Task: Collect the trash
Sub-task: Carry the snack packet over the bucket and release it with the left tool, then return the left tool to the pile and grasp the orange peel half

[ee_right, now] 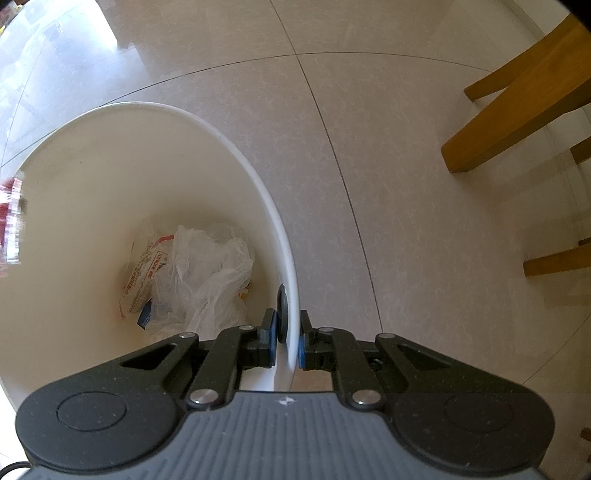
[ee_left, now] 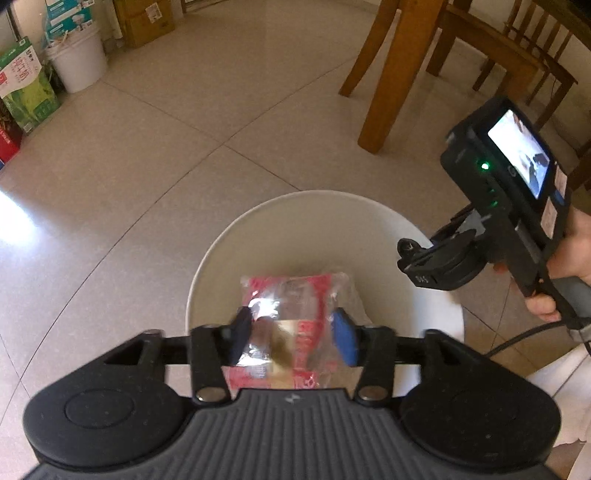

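Note:
A clear wrapper with red print (ee_left: pixel 291 321) hangs between the fingers of my left gripper (ee_left: pixel 291 336), right over the mouth of the white bin (ee_left: pixel 295 199). The jaws stand apart and the blue pads do not visibly squeeze it. In the right wrist view the same wrapper is a red blur (ee_right: pixel 11 218) at the left edge. My right gripper (ee_right: pixel 288 343) is shut on the bin's rim (ee_right: pixel 291 295), one finger inside and one outside. At the bottom of the bin lie a crumpled white plastic bag (ee_right: pixel 207 273) and a printed wrapper (ee_right: pixel 144 273).
Wooden table and chair legs (ee_left: pixel 399 74) stand on the tiled floor beyond the bin, also at the right (ee_right: pixel 517 122). A white bucket (ee_left: pixel 79 59), cartons (ee_left: pixel 26 92) and a cardboard box (ee_left: pixel 147 22) line the far left wall. A hand (ee_left: pixel 569 266) holds the right gripper.

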